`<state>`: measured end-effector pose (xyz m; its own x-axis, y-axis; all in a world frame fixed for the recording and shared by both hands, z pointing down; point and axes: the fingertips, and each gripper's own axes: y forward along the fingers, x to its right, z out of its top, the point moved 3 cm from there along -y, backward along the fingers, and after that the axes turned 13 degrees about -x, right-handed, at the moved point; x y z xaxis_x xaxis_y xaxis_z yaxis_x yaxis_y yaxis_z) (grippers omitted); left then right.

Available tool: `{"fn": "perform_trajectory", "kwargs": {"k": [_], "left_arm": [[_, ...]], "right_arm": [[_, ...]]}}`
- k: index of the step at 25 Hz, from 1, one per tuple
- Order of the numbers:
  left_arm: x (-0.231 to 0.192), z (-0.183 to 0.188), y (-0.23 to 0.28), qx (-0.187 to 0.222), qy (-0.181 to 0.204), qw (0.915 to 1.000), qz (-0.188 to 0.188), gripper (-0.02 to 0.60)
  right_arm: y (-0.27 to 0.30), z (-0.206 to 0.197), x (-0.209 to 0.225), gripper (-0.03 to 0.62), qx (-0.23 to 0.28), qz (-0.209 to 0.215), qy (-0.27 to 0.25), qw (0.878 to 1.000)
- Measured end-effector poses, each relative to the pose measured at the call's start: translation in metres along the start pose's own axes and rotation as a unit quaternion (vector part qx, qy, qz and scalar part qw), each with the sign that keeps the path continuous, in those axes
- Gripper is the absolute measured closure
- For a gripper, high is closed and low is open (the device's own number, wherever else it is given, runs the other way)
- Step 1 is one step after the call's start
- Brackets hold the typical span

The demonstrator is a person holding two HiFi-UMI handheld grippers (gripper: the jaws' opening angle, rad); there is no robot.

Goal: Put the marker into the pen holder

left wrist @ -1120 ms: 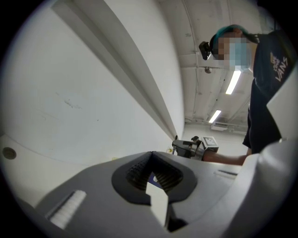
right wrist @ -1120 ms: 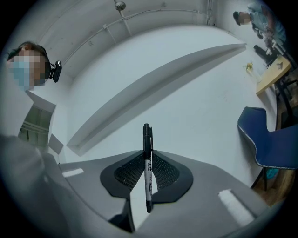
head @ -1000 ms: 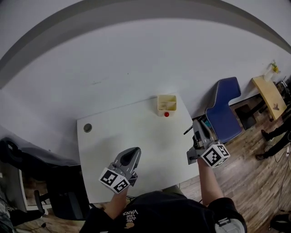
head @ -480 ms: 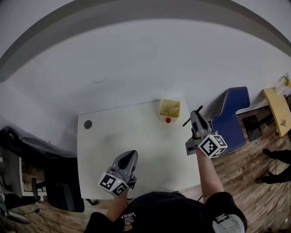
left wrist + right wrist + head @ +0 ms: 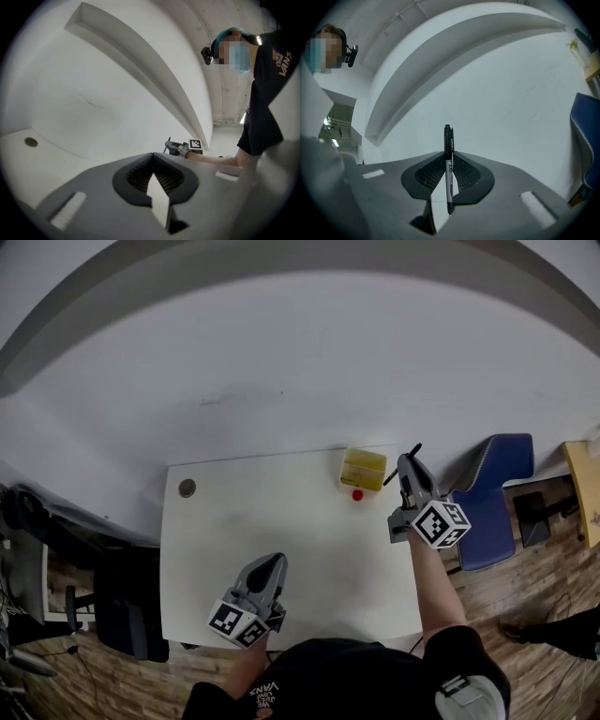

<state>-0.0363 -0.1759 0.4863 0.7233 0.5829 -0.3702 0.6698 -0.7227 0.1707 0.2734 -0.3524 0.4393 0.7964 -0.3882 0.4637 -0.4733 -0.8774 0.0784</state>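
A yellow pen holder stands at the far right of the white table, with a small red cap lying just in front of it. My right gripper hovers just right of the holder and is shut on a black marker with a white label; the marker's end sticks out past the jaws. In the right gripper view the marker stands upright between the closed jaws, against the wall. My left gripper rests over the near part of the table, shut and empty.
A blue chair stands right of the table. A round cable hole sits in the table's far left corner. A black office chair is at the left. White wall rises behind the table.
My right gripper has carried the marker forward and to the left, from the table's right edge up beside the pen holder. The left gripper has stayed about where it was.
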Motion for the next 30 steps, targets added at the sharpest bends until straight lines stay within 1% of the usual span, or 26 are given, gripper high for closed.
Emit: {"fn": "perform_trajectory", "kwargs": {"k": [9,15,19,24,30], "left_arm": [[-0.004,-0.010,0.007,-0.011,-0.008,0.9997,0.019,0.540],[-0.006,-0.014,0.009,-0.021,-0.009,0.9994,0.027,0.540],[-0.008,-0.016,0.010,-0.028,-0.010,0.9991,0.031,0.540],[-0.008,-0.015,0.016,-0.031,-0.008,0.9991,0.026,0.540],[-0.008,-0.015,0.020,-0.033,-0.006,0.9992,0.022,0.540]], "right_arm": [[0.043,-0.003,0.031,0.543,-0.013,-0.007,-0.027,1.000],[0.063,-0.016,0.057,0.543,-0.031,-0.023,-0.038,0.999],[0.070,-0.028,0.066,0.543,-0.038,-0.031,-0.043,0.998],[0.073,-0.044,0.076,0.543,-0.051,-0.049,-0.047,0.996],[0.069,-0.060,0.083,0.543,-0.068,-0.060,-0.042,0.995]]}}
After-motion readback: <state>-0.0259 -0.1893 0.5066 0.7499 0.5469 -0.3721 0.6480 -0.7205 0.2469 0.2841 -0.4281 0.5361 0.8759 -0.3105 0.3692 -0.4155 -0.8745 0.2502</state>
